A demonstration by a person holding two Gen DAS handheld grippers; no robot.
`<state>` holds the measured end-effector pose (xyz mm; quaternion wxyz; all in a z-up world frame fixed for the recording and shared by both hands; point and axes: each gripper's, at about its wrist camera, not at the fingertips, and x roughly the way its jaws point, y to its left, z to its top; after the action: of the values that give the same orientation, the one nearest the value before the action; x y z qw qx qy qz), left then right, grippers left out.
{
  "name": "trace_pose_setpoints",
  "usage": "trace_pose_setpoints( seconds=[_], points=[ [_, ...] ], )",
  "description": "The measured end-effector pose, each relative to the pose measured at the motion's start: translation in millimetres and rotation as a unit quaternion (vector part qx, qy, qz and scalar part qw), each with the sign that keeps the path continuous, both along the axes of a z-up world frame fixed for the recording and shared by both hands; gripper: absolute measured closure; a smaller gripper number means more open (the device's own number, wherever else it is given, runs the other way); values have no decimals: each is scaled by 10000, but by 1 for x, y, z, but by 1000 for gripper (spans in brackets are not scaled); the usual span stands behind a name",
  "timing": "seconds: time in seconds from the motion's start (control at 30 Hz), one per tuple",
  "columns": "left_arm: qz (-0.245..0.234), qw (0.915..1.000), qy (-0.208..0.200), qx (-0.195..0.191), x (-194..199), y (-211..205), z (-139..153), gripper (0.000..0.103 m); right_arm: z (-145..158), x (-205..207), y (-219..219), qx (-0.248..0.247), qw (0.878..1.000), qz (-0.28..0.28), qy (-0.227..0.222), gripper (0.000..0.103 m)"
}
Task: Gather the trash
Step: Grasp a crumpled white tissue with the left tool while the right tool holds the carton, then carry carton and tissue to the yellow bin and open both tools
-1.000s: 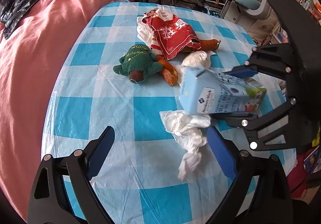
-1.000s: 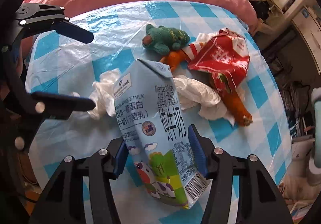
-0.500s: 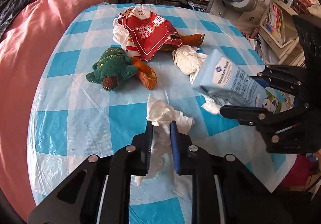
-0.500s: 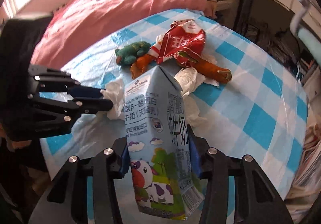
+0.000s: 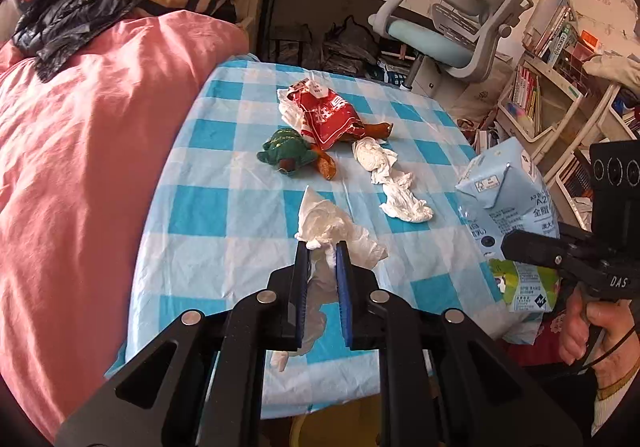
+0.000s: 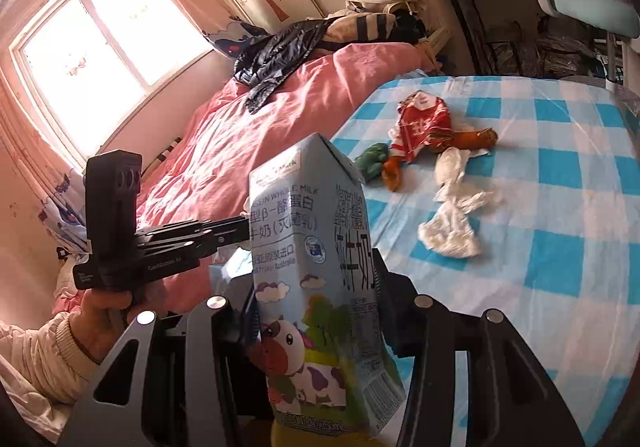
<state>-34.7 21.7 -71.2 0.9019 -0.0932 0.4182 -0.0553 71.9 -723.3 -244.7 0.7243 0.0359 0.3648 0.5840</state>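
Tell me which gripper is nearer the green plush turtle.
Left, as far as the views show. The left gripper, shut on a tissue, is just short of the green plush turtle. The right gripper, holding the milk carton, is off by the table's edge.

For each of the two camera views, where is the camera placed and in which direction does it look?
Left wrist: on the left tongs, looking down over the checked table; tongs shut on a tissue; right hand shows.
Right wrist: on the right tongs, facing the bed and window; tongs shut on the milk carton; left hand shows.
Shared: carton, red wrapper, loose tissue.
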Motion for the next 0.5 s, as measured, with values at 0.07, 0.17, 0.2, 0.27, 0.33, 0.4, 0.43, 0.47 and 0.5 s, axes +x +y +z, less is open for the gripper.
trace_pose_setpoints(
  seconds=[0.07, 0.17, 0.2, 0.27, 0.33, 0.4, 0.43, 0.47, 0.5],
  points=[
    [51, 10000, -28, 57, -18, 4, 3, 90, -5, -23, 0, 9, 10000, 72, 32, 56],
    [83, 9999, -42, 121, -47, 5, 4, 90, -17, -55, -4, -2, 9997, 174, 168, 56],
    [91, 9999, -27, 130, -56, 5, 4, 90, -22, -65, -5, -45, 9996, 195, 199, 56],
    [81, 9999, 6, 121, -72, 3, 1, 90, -33, -82, -8, -156, 9994, 206, 247, 56],
    [70, 9999, 55, 120, -85, -1, -3, 90, -46, -96, -11, -248, 9989, 206, 351, 56],
    [49, 9998, 115, 120, -95, -6, -7, 90, -55, -104, -14, -373, 9985, 179, 369, 56],
    [28, 9998, 151, 131, -100, -10, -10, 90, -59, -109, -15, -412, 9982, 162, 400, 56],
    [-5, 9997, 181, 146, -104, -15, -13, 90, -62, -112, -17, -436, 9980, 149, 429, 56],
    [-39, 9996, 203, 172, -109, -20, -16, 90, -65, -115, -17, -464, 9979, 140, 440, 56]
  ],
)
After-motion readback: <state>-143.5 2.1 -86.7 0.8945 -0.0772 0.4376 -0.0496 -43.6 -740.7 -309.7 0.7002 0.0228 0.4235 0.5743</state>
